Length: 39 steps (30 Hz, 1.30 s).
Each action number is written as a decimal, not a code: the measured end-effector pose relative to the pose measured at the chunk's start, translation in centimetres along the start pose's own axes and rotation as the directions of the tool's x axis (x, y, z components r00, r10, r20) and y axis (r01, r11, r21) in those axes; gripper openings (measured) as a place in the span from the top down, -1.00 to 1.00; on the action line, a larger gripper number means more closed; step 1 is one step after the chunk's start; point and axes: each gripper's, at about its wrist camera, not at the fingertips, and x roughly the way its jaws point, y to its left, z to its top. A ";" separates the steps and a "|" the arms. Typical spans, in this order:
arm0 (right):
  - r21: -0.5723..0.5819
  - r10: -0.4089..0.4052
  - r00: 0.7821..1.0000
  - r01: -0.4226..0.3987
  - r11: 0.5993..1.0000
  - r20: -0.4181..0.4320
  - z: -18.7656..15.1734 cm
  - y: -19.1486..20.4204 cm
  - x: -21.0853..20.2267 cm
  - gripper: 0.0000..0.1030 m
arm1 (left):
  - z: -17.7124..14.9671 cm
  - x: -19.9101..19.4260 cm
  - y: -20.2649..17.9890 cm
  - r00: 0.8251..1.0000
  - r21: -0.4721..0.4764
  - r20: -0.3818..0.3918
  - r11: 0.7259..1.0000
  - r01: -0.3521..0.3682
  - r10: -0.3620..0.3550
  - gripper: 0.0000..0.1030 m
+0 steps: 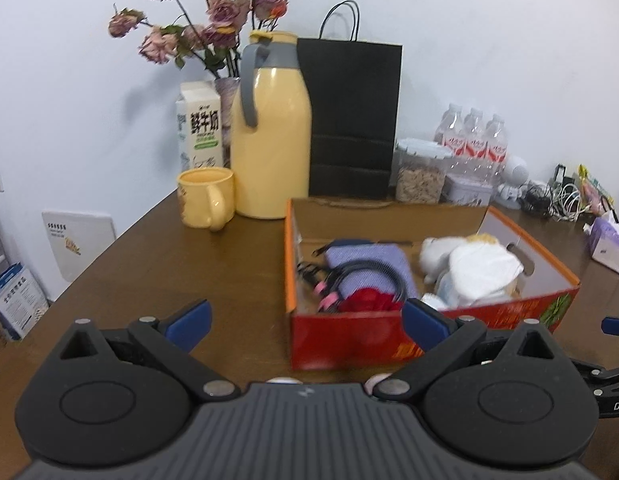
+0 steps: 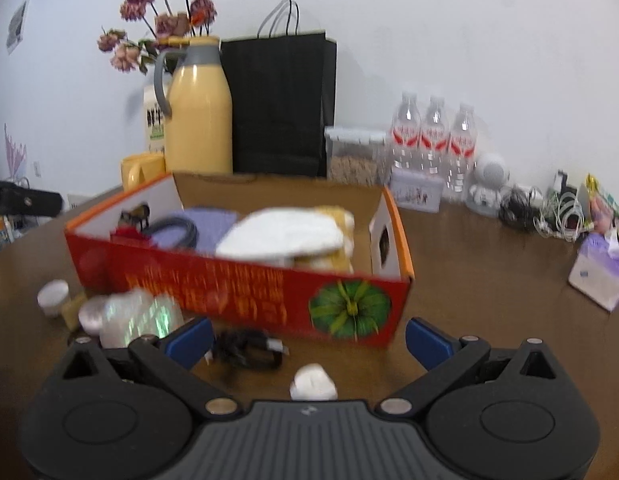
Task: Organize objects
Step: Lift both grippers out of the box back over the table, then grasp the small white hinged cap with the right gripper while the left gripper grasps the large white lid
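A red and orange cardboard box [image 1: 349, 340] [image 2: 237, 284] stands on the brown table. It holds a purple cloth [image 1: 369, 264], a black cable [image 1: 373, 270], a red item [image 1: 369, 300] and white soft things [image 1: 481, 268] [image 2: 285, 232]. My left gripper [image 1: 305, 322] is open just in front of the box, nothing between its fingers. My right gripper [image 2: 309, 336] is open too, above a black cable [image 2: 249, 348] and a small white lump [image 2: 313, 382] lying before the box. A shiny wrapped item [image 2: 137, 316] and small white jars [image 2: 53, 296] lie at the box's left front.
At the back stand a yellow jug [image 1: 269, 136], yellow mug [image 1: 205, 198], milk carton [image 1: 199, 128], dried roses [image 1: 205, 24], black paper bag [image 1: 353, 120], cereal jar [image 1: 421, 172], three water bottles [image 2: 433, 140], a white toy [image 2: 489, 180], tangled cables [image 2: 557, 212] and tissue pack [image 2: 599, 268].
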 end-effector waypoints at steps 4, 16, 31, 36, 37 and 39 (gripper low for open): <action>-0.007 -0.004 0.999 0.003 1.000 -0.050 -1.3 -0.1 0.3 -1.00 | -1.1 -0.5 0.8 1.000 0.005 -0.026 1.000 -0.017 0.017 -1.00; 0.048 0.034 0.993 -0.029 0.998 -0.115 -1.8 -1.0 3.1 -0.34 | -3.4 -0.9 3.5 0.994 -0.029 -0.090 0.997 -0.067 0.064 -1.00; 0.040 0.033 0.998 -0.030 0.999 -0.055 -1.8 -0.9 2.4 0.48 | -4.9 1.1 3.2 0.985 -0.004 -0.163 0.998 -0.058 0.056 -1.00; 0.034 0.014 1.000 -0.013 0.999 -0.027 -1.7 -0.9 1.9 0.48 | -5.3 3.1 2.8 0.977 0.018 -0.199 0.997 -0.074 0.076 -0.94; 0.031 0.013 1.000 -0.012 0.999 -0.025 -1.7 -0.8 1.9 0.48 | -5.3 3.4 2.7 0.976 0.022 -0.202 0.997 -0.076 0.078 -0.89; 0.027 0.012 1.000 -0.011 1.000 -0.023 -1.7 -0.8 1.8 0.48 | -5.3 3.8 2.4 0.976 0.031 -0.201 0.997 -0.075 0.079 -0.81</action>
